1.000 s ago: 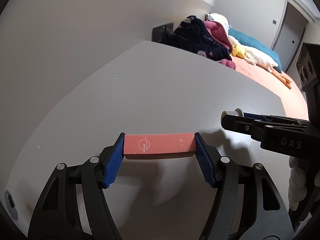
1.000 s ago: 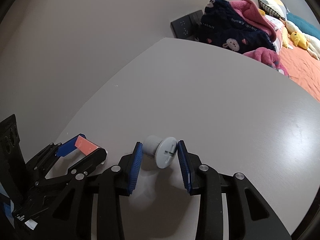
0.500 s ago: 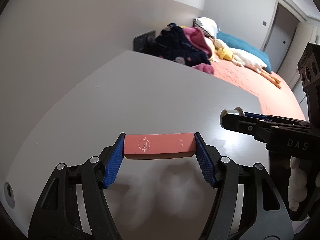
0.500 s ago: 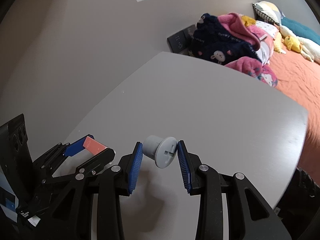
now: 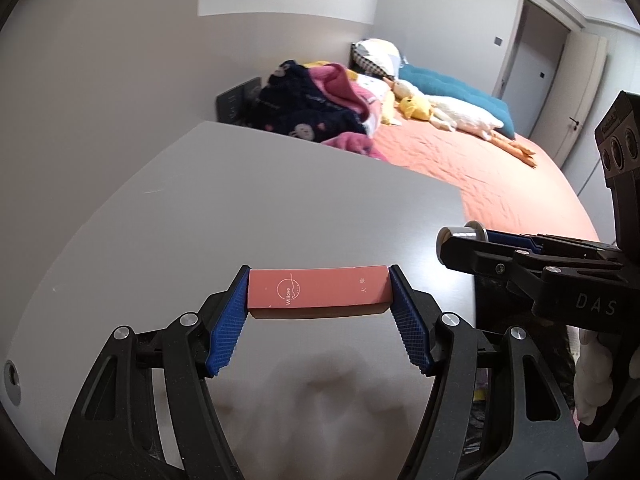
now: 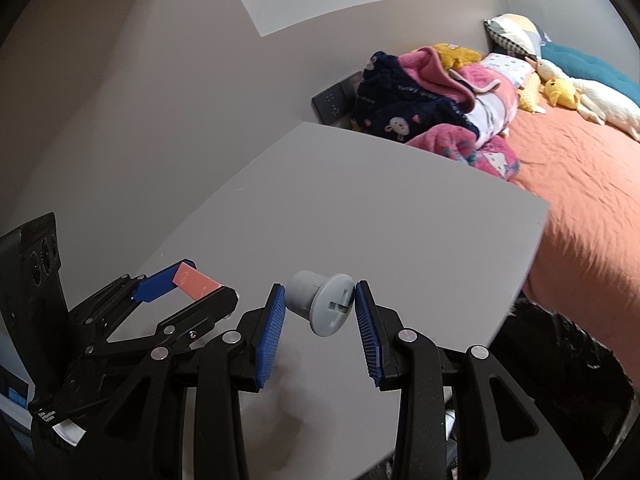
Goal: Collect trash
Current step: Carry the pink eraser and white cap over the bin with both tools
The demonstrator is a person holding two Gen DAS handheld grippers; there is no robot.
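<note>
My left gripper [image 5: 319, 294] is shut on a flat pink box [image 5: 316, 290] with a round logo, held crosswise between its blue pads above the grey table [image 5: 240, 200]. My right gripper [image 6: 320, 302] is shut on a small grey plastic cap [image 6: 324, 304] with a flanged end and a cross slot, held above the table [image 6: 380, 220]. In the left wrist view the right gripper [image 5: 476, 240] shows at the right with the cap's end [image 5: 460, 234] at its tip. In the right wrist view the left gripper [image 6: 188, 280] with the pink box [image 6: 194, 282] shows at the lower left.
A bed with an orange cover [image 5: 480, 168] lies beyond the table's far edge, with a heap of dark and pink blankets [image 6: 432, 108], pillows and plush ducks [image 5: 416, 108]. A grey wall [image 5: 100, 80] runs along the left. A dark bag [image 6: 560, 360] shows below the table's right edge.
Both grippers have lifted and drawn back from the table with their objects still held. More of the bed and the table's far edge show now.
</note>
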